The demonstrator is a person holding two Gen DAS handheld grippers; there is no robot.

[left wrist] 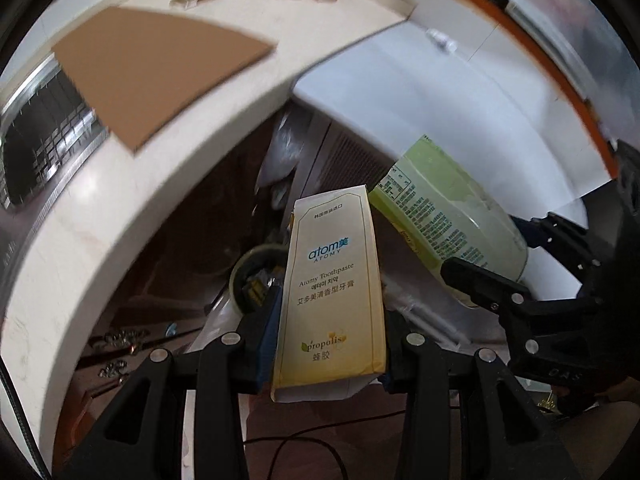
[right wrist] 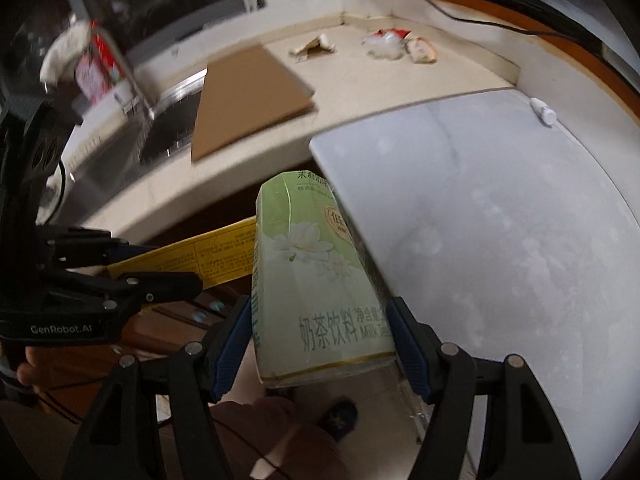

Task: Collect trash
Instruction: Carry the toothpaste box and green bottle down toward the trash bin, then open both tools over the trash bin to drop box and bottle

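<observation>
My left gripper (left wrist: 326,344) is shut on a cream and yellow toothpaste box (left wrist: 332,292), held in the air below the counter edge. My right gripper (right wrist: 322,344) is shut on a pale green milk tea carton (right wrist: 316,280), also held in the air beside the white board's corner. The carton shows in the left wrist view (left wrist: 448,220) with the right gripper (left wrist: 496,280) on it. The toothpaste box (right wrist: 200,254) and left gripper (right wrist: 160,264) show at the left of the right wrist view. More trash lies at the counter's back: torn cardboard (right wrist: 312,46), crumpled plastic (right wrist: 384,46) and a wrapper (right wrist: 422,50).
A beige counter (right wrist: 360,92) carries a flat brown cardboard sheet (right wrist: 248,100) by a steel sink (right wrist: 160,136). A white board (right wrist: 500,220) lies at the right with a small white bottle (right wrist: 542,112) on it. A tape roll (left wrist: 256,276) sits below the counter.
</observation>
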